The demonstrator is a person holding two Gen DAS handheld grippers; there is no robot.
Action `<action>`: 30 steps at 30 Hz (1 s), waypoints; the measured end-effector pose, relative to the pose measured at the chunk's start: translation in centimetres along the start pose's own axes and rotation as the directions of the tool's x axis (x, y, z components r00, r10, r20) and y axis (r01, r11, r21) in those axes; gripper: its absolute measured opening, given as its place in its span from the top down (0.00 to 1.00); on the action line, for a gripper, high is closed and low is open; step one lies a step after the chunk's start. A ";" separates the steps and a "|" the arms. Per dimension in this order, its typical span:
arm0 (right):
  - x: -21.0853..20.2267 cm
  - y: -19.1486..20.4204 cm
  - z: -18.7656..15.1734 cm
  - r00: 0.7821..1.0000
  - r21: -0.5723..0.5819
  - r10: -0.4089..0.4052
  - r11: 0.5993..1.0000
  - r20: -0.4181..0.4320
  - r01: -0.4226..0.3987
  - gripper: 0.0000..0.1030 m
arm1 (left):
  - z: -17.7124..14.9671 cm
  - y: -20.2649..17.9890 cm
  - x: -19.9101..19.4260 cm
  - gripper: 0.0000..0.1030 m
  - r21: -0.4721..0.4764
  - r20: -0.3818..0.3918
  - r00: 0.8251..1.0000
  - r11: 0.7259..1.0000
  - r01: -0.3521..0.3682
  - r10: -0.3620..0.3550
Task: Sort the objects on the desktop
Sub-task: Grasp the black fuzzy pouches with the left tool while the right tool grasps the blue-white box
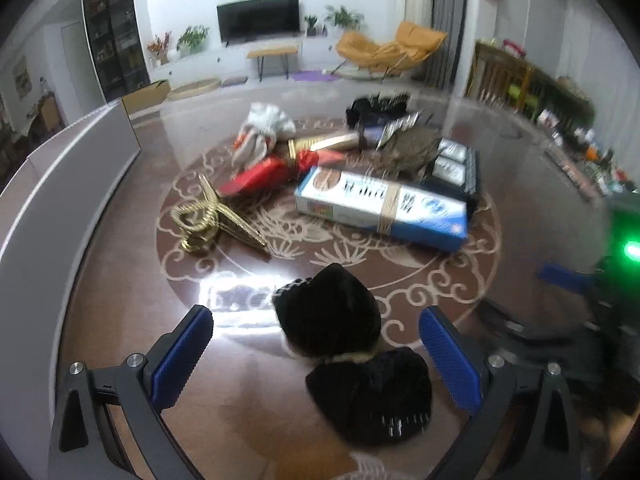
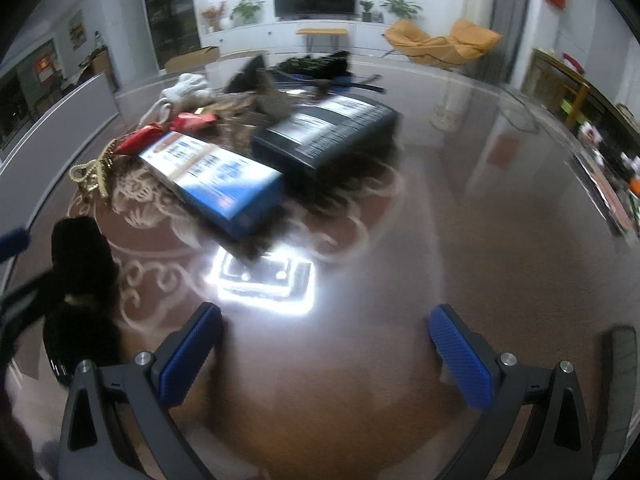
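Note:
My left gripper (image 1: 316,336) is open, its blue pads either side of a black knitted item (image 1: 340,344) lying on the brown glass tabletop (image 1: 120,280), not touching it. The same black item shows at the left in the right wrist view (image 2: 80,280). My right gripper (image 2: 324,332) is open and empty over bare tabletop. Further back lie a blue and white box (image 1: 380,204) tied with twine, a red wrapped packet (image 1: 264,174), a gold ornament (image 1: 208,216), a white cloth bundle (image 1: 264,128) and a dark box (image 2: 328,136).
A grey panel (image 1: 72,168) runs along the table's left edge. Black tangled items (image 1: 376,108) lie at the back of the pile. A ceiling light glares off the glass (image 2: 264,280). The right gripper's body (image 1: 600,280) shows at the right edge.

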State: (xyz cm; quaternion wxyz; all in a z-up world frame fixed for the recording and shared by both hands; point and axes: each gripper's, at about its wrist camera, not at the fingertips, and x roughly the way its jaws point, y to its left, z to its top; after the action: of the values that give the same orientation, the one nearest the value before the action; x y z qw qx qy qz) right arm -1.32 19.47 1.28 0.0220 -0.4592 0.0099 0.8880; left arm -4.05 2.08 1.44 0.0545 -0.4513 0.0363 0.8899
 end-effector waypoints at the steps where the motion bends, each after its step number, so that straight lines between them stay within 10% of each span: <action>1: -0.3 -0.5 -0.4 1.000 0.004 -0.003 1.000 0.001 0.003 0.00 | 0.0 -0.2 0.7 0.00 -0.001 -0.018 1.000 1.000 -0.009 0.009; 20: -0.9 -1.8 -1.1 1.000 0.016 -0.010 1.000 0.002 0.010 0.00 | -1.4 1.1 3.1 0.00 0.038 -0.113 0.993 0.999 0.036 -0.031; 26: -1.0 -1.5 -1.2 1.000 -0.006 0.008 1.000 -0.003 -0.008 0.00 | -2.4 3.0 1.1 0.60 0.061 -0.066 0.996 0.996 0.058 -0.054; 30: -1.3 1.8 -0.3 0.994 -0.154 0.107 0.982 0.003 -0.105 0.00 | -3.9 5.1 -0.3 0.63 0.073 -0.076 0.994 0.994 0.085 -0.079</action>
State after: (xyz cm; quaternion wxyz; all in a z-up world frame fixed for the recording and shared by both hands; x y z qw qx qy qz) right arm -0.37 17.63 2.15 -0.0607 -0.4534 -0.0341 0.8886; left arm -1.41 -3.47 -0.53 0.1069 -0.4822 0.0534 0.8679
